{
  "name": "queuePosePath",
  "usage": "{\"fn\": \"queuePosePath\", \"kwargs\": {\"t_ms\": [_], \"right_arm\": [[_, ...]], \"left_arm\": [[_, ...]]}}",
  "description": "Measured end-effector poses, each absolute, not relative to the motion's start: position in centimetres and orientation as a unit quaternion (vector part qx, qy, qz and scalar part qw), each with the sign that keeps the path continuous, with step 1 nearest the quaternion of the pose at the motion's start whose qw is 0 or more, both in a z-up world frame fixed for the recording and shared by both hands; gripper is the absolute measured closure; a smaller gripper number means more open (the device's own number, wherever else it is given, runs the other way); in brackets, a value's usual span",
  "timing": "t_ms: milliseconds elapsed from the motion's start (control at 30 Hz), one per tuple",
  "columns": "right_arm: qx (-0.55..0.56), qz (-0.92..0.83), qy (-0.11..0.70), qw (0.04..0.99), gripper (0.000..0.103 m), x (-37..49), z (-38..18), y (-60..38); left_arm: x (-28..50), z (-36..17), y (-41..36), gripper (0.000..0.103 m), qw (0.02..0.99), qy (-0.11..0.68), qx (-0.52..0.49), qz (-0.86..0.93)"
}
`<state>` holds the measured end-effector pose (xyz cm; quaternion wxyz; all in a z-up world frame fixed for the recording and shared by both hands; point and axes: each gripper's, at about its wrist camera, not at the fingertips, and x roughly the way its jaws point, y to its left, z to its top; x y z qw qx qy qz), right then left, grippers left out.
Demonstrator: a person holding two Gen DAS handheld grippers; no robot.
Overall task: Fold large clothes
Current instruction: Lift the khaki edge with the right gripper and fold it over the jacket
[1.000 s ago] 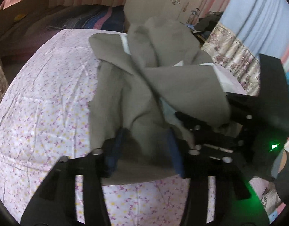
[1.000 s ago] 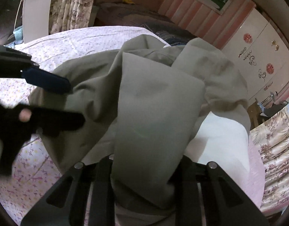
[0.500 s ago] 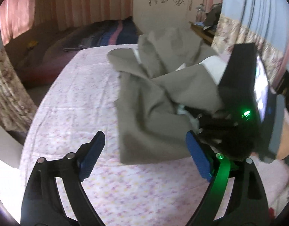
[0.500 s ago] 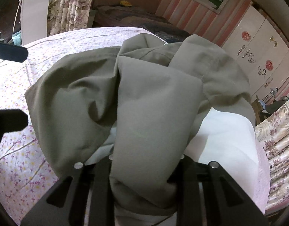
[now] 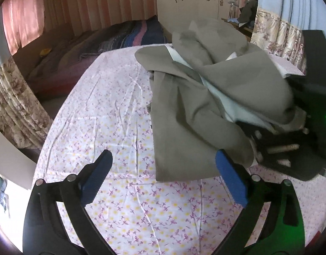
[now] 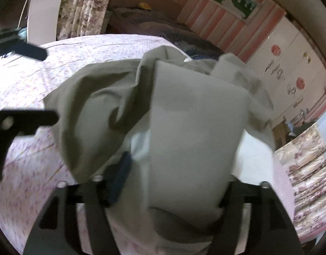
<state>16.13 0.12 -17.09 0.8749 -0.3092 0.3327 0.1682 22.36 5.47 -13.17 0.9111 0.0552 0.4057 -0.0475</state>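
R gripper (image 6: 163, 182) pinches the grey-green garment (image 5: 190, 114); L gripper (image 5: 163, 182) is spread wide, empty. Grab the near hem betw. L fingers (image 5: 95, 180), then pull flat on the bed (image 5: 112, 127).

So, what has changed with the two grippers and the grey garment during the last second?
The left gripper let go of the grey garment and drew back toward the camera; it is open and empty now. The right gripper stays shut on the garment, which stays bunched on the flowered sheet.

The grey garment (image 6: 190, 127) drapes over my right gripper (image 6: 171, 178), hiding its fingertips; that whole view is motion-blurred.
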Motion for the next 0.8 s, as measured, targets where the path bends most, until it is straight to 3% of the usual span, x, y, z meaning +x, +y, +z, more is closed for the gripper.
{"fn": "queuePosePath", "kwargs": {"t_ms": [100,467,800], "right_arm": [[-0.308,0.170,0.322,0.879,0.019,14.2,-16.1,-1.2],[-0.274,0.190,0.299,0.894,0.009,11.4,-15.3,-3.4],[-0.275,0.229,0.351,0.865,0.001,13.4,-18.4,0.2]], "left_arm": [[22.2,-12.8,5.0,0.004,0.912,0.401,0.068,-0.046],[22.6,-13.3,3.9,0.004,0.907,0.411,0.078,-0.045],[23.1,-13.4,5.6,0.004,0.907,0.413,0.073,-0.036]]}}
